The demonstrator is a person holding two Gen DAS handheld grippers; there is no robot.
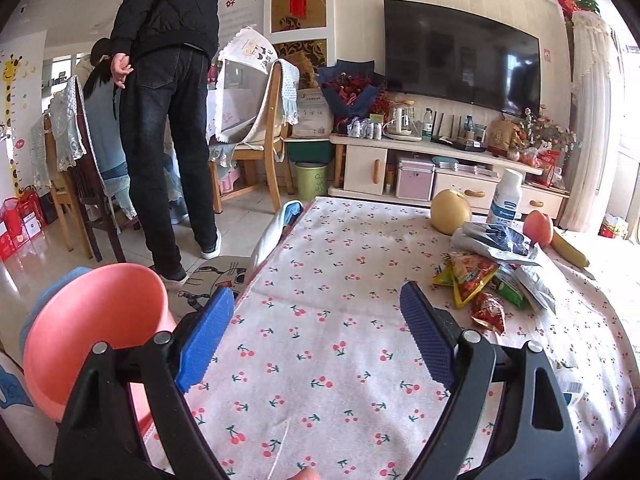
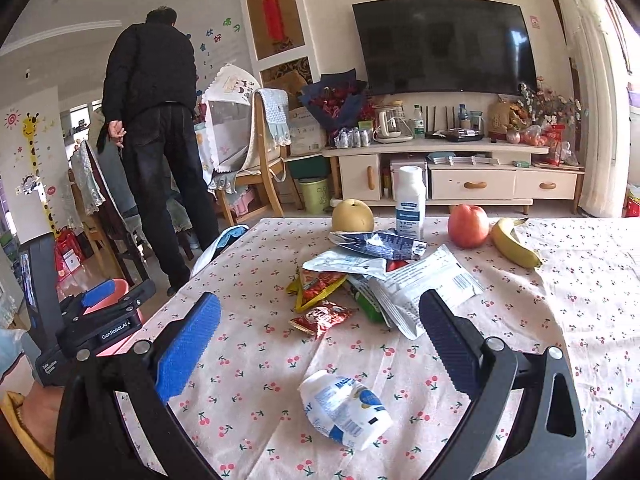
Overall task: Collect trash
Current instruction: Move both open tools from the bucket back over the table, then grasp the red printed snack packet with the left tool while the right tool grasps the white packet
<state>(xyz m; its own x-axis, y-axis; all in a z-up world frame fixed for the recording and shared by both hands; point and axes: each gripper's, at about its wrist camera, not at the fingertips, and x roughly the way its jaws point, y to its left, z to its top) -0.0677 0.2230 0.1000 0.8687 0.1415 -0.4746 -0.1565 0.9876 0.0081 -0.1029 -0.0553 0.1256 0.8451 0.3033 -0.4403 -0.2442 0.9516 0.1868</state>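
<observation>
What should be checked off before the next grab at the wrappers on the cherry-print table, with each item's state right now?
1. Right gripper open and empty: ok, jaws wide, nothing between them.
2. Left gripper open and empty: ok.
3. Target in front of the right gripper: ok, the white crumpled pouch lies nearest it, apart from the wrapper pile.
4. Bin ready: ok, the pink bin sits beside the table's left edge, mouth open; whether it is empty, cannot tell.
5. Non-trash clear of the pile: not ok, the pear and white bottle stand right behind it.
6. Bystander out of the way: ok, standing off beyond the table.
</observation>
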